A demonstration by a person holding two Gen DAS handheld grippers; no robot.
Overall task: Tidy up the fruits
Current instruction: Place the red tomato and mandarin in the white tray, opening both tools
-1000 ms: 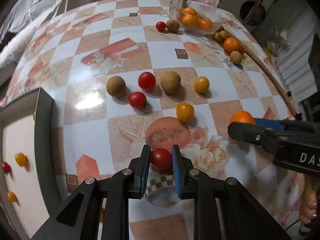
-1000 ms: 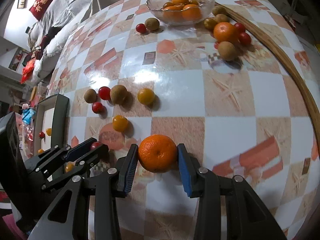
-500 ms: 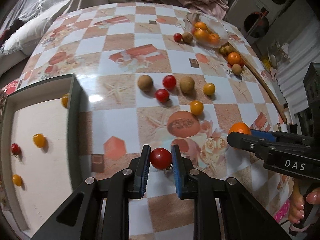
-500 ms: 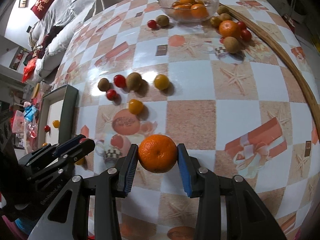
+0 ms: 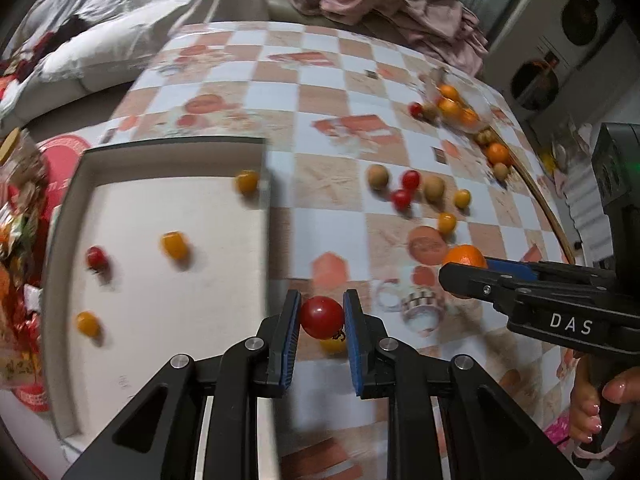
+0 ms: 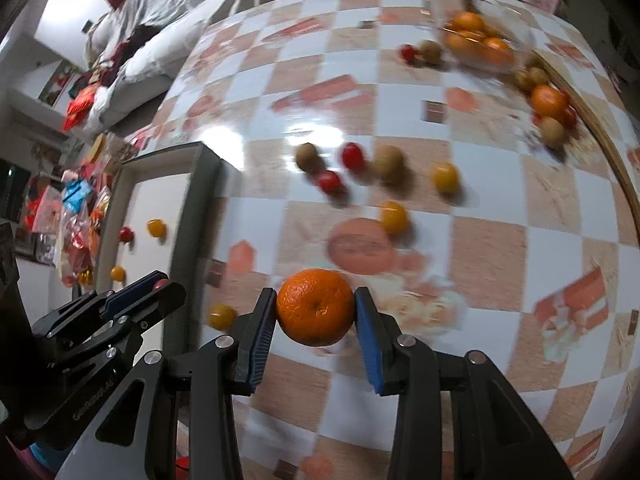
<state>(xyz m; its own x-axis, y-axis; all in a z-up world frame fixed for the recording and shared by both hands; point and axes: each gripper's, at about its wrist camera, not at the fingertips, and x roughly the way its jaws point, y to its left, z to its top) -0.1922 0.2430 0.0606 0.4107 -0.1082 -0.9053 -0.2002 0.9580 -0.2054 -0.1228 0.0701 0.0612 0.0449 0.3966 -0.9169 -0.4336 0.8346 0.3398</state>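
1. While both grippers hung above the table (image 5: 344, 80), the left gripper (image 5: 321, 320) had its pads closed on a red cherry tomato (image 5: 322, 317), just right of the tray (image 5: 60, 240).
2. Beside it, the right gripper (image 6: 316, 312) was clamped on an orange (image 6: 315, 306), near the table's front edge.
3. I judged this the carrying step; next the tomato needed moving left over the tray's wall, then releasing among the small tomatoes there.

A glossy red cherry tomato (image 5: 321, 317) hangs just right of the tray's right wall (image 5: 267, 216), above the table. A dimpled orange mandarin (image 6: 315, 306) is held clear over the table's near middle.
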